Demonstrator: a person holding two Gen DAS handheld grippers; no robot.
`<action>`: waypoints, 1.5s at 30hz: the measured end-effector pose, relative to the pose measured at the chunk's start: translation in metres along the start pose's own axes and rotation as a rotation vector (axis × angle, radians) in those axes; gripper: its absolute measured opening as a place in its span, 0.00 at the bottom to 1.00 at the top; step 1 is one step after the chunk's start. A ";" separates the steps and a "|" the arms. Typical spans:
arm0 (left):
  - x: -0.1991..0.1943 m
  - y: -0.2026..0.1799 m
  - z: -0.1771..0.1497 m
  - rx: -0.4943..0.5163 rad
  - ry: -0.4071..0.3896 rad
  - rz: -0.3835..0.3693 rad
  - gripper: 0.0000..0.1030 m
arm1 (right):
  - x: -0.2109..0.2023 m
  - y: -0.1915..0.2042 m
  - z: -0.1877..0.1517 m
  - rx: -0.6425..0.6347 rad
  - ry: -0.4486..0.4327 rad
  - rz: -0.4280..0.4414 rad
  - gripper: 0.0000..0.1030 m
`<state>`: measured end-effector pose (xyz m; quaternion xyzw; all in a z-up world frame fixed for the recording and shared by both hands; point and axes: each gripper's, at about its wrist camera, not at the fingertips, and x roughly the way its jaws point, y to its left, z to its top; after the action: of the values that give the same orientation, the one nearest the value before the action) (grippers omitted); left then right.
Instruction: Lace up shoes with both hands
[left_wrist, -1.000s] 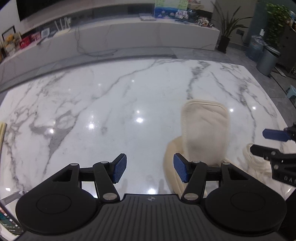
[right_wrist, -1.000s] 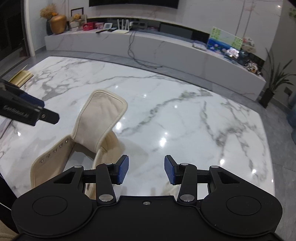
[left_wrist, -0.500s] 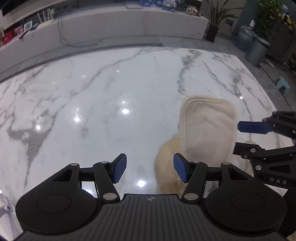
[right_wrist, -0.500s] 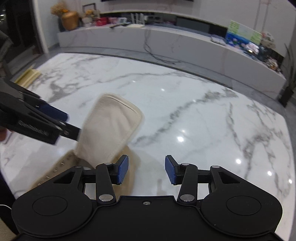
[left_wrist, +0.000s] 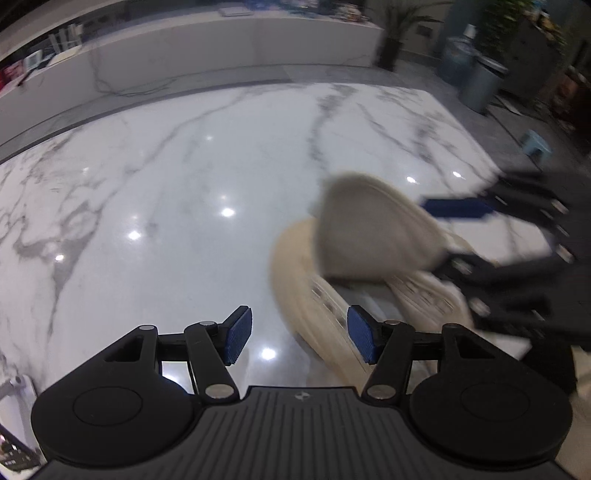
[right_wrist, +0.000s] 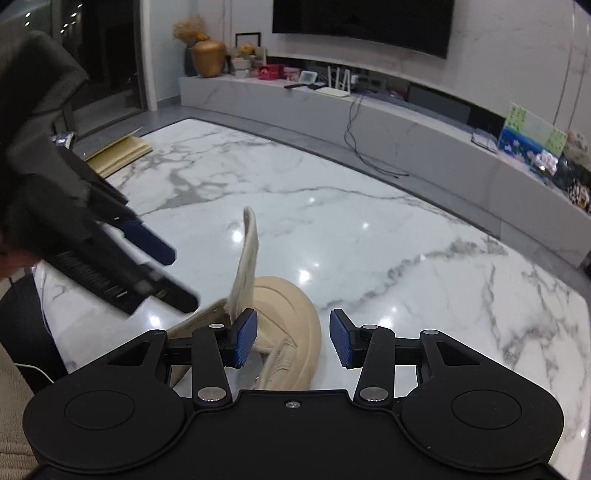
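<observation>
A cream shoe (left_wrist: 299, 280) lies on the white marble table (left_wrist: 166, 192), its tongue (left_wrist: 369, 229) standing up; no lace shows. The shoe also shows in the right wrist view (right_wrist: 291, 325), tongue (right_wrist: 247, 258) edge-on. My left gripper (left_wrist: 299, 339) is open and empty, low beside the shoe's left flank. My right gripper (right_wrist: 291, 343) is open and empty, right over the shoe's toe. In the left wrist view the right gripper (left_wrist: 454, 236) is open, its fingers either side of the tongue. In the right wrist view the left gripper (right_wrist: 166, 273) is open at the shoe's left.
A yellow book (right_wrist: 118, 155) lies at the table's far left corner. A long white cabinet (right_wrist: 369, 114) with clutter runs behind the table. A bin (left_wrist: 480, 85) and plants stand on the floor beyond the right edge.
Both grippers have swung in toward the shoe. The right gripper now straddles the tongue, seen edge-on from its camera. The shoe appears blurred and turned in the left view.
</observation>
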<state>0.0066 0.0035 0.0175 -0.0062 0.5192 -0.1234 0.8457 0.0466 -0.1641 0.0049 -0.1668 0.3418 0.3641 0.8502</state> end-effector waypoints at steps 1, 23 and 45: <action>-0.001 -0.004 -0.004 0.012 0.004 0.001 0.56 | -0.001 0.002 0.000 -0.005 -0.002 0.002 0.41; 0.006 -0.007 -0.026 -0.015 0.073 0.004 0.58 | 0.013 0.041 -0.033 -0.108 0.166 -0.002 0.42; 0.037 -0.018 -0.017 -0.092 0.047 0.117 0.57 | 0.002 0.027 -0.044 0.087 0.116 -0.051 0.41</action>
<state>0.0043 -0.0196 -0.0206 -0.0119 0.5433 -0.0501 0.8380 0.0075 -0.1683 -0.0287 -0.1592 0.4016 0.3167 0.8444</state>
